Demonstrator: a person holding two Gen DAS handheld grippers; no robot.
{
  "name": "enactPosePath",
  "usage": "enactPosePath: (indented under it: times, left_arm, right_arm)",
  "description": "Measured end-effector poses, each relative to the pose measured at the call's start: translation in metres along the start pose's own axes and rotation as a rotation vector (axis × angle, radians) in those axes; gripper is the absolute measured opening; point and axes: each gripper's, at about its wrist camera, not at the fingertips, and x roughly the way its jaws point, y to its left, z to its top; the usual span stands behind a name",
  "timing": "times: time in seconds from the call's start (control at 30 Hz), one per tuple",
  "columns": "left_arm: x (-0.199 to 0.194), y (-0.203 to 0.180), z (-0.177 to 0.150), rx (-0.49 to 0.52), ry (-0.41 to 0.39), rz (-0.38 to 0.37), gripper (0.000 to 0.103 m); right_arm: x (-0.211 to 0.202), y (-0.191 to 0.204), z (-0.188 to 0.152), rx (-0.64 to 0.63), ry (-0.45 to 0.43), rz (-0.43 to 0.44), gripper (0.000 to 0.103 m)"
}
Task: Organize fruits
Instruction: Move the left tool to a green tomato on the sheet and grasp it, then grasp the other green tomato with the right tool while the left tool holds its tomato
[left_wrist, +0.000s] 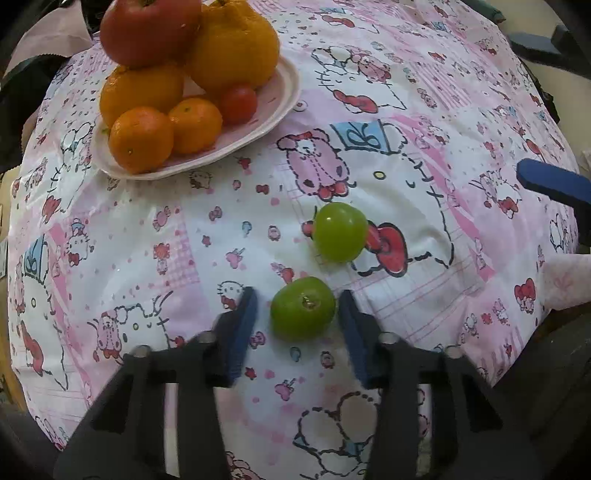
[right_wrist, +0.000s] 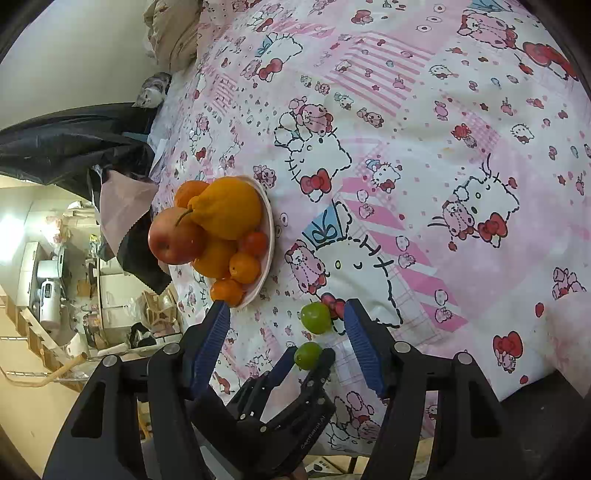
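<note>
Two green grapes lie on the pink cartoon-print cloth. The near grape (left_wrist: 303, 308) sits between the fingers of my open left gripper (left_wrist: 298, 304), close to the right pad, with a gap at the left pad. The far grape (left_wrist: 340, 232) lies just beyond. A pink plate (left_wrist: 284, 99) at upper left holds oranges (left_wrist: 141, 139), a red apple (left_wrist: 149, 31) and a small tomato (left_wrist: 239, 104). In the right wrist view, my open right gripper (right_wrist: 286, 319) hovers above the left gripper (right_wrist: 308, 356), the near grape (right_wrist: 307, 355) and the far grape (right_wrist: 315, 317); the plate (right_wrist: 270, 236) is to the left.
A blue finger of the right gripper (left_wrist: 554, 181) shows at the right edge of the left wrist view. The cloth's edge drops off at the front and right. Black bags (right_wrist: 74, 147) and a cluttered room lie left of the table.
</note>
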Motion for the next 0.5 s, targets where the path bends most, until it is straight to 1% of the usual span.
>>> enactPosePath:
  times: [0.07,0.23,0.33,0.5]
  left_arm:
    - [-0.002,0.002,0.000,-0.004,0.001,-0.025,0.028]
    - [-0.017,0.005,-0.001,-0.017,-0.016,-0.047,0.028]
    - [-0.032,0.010,0.000,-0.038,-0.033,-0.069,0.028]
    - [-0.063,0.020,0.003,-0.046,-0.066,-0.086,0.028]
  right_arm:
    - [0.000,0.000,0.000,-0.001,-0.002,-0.002,0.068]
    - [0.000,-0.001,0.001,0.005,-0.010,-0.011,0.068]
    - [0.001,0.001,0.000,0.000,-0.011,-0.014,0.068]
    - [0.002,0.004,0.000,-0.011,-0.014,-0.025,0.068]
